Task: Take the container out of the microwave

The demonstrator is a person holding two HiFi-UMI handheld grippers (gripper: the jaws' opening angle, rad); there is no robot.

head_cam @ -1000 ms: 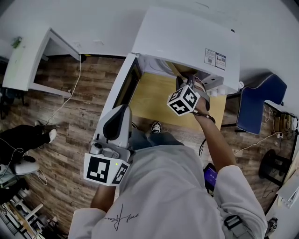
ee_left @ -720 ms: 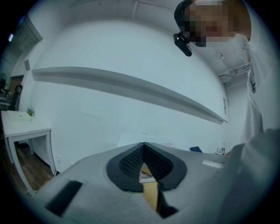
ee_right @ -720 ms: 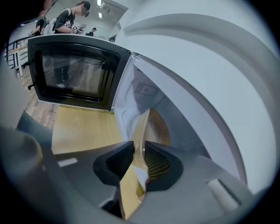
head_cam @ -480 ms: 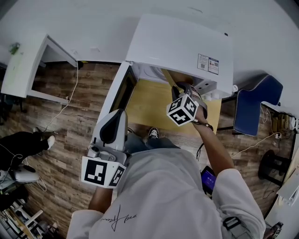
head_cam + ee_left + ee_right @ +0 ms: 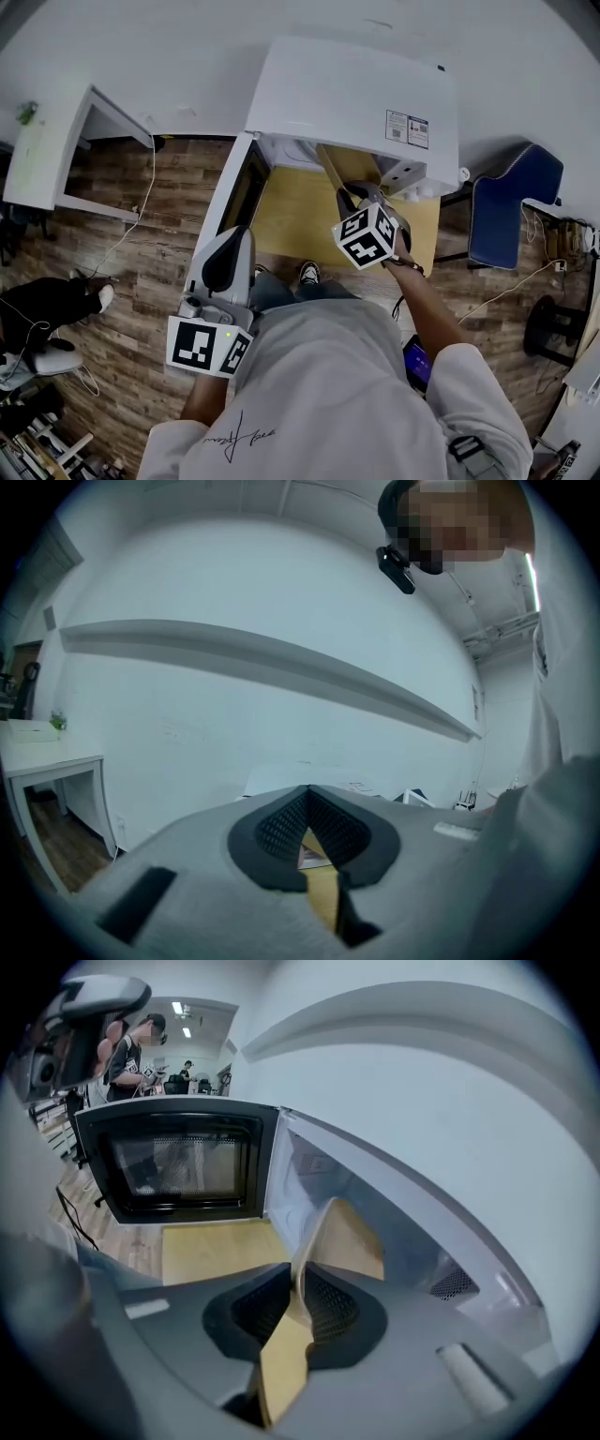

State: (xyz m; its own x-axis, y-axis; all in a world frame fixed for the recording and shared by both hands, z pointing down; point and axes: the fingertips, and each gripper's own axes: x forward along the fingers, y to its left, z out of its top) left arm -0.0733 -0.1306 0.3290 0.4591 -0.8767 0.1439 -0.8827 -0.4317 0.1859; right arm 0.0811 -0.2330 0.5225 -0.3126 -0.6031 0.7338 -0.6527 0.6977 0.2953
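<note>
lab-like office: white desk (image 5: 42, 141), cables (image 5: 141, 201), chair (image 5: 502, 211)

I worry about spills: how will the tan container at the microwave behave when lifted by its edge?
Probably light and bendy: the container looks like thin paperboard. The right gripper, its fingers just closed further, pinches one wall, so it may flex or tilt.

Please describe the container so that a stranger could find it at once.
Find the white microwave with its door swung open. At the mouth of its cavity is a thin-walled tan container. Nothing else inside is tan, and the right gripper, whose jaws have just been closing, pinches its rim.
</note>
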